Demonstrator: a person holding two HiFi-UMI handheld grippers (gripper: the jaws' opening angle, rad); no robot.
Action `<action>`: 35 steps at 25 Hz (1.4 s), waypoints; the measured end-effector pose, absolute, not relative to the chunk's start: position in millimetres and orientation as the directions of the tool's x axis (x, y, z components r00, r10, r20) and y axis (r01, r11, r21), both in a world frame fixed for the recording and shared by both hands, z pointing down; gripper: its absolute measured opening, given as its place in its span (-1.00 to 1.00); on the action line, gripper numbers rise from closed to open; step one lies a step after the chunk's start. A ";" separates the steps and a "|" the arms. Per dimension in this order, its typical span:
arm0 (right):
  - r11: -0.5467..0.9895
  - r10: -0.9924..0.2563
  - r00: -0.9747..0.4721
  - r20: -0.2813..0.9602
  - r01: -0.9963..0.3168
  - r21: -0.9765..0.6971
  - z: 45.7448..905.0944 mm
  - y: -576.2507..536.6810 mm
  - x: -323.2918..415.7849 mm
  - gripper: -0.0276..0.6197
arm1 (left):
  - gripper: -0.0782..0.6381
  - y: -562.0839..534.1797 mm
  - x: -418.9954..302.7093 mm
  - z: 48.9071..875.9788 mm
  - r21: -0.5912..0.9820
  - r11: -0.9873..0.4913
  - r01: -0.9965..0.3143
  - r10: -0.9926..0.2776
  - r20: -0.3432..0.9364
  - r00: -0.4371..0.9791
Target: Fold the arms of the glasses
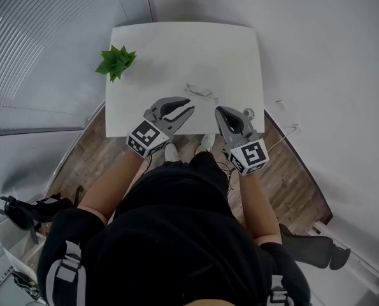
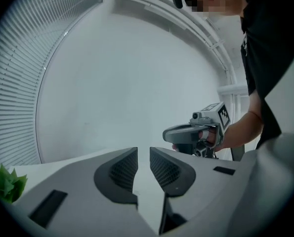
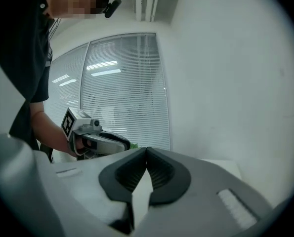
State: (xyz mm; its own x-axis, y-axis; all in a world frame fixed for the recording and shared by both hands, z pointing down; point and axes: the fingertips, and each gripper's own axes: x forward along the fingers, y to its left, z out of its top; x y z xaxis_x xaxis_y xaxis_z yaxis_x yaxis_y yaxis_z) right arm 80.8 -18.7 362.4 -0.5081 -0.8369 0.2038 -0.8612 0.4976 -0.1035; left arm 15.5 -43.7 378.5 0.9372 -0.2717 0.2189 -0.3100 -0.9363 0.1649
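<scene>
A thin, clear-framed pair of glasses (image 1: 200, 92) lies on the white table (image 1: 151, 50), right of its middle; how its arms stand is too small to tell. Both grippers hang above the table's near edge, apart from the glasses and pointing roughly level. My left gripper (image 1: 189, 105) (image 2: 143, 149) shows a narrow gap between its pads with nothing in it. My right gripper (image 1: 218, 110) (image 3: 146, 149) has its tips pressed together and holds nothing. Each gripper view shows the other gripper, the right gripper (image 2: 196, 135) and the left gripper (image 3: 95, 139). Neither gripper view shows the glasses.
A small green plant (image 1: 116, 61) (image 2: 6, 181) stands at the table's far left corner. Window blinds (image 3: 122, 88) run along the left side, and a white wall closes off the back and right. Wooden floor (image 1: 291, 183) lies under the near edge, with a black chair (image 1: 23, 212) at lower left.
</scene>
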 end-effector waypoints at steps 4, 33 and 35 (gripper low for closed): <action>0.510 -0.840 -0.516 0.167 -0.856 -0.080 340.4 -11.6 69.5 -0.88 | -0.72 -44.6 5.3 355.0 0.133 -0.932 -0.337 -0.312 0.176 0.934; 0.472 -0.880 -0.470 0.068 -0.881 0.016 277.7 -19.6 81.5 -0.88 | -0.76 -54.4 14.0 293.0 0.072 -0.935 -0.348 -0.344 0.062 0.937; 0.469 -0.881 -0.467 0.070 -0.883 0.015 279.0 -19.4 81.9 -0.89 | -0.76 -54.6 13.2 293.8 0.074 -0.934 -0.349 -0.345 0.061 0.936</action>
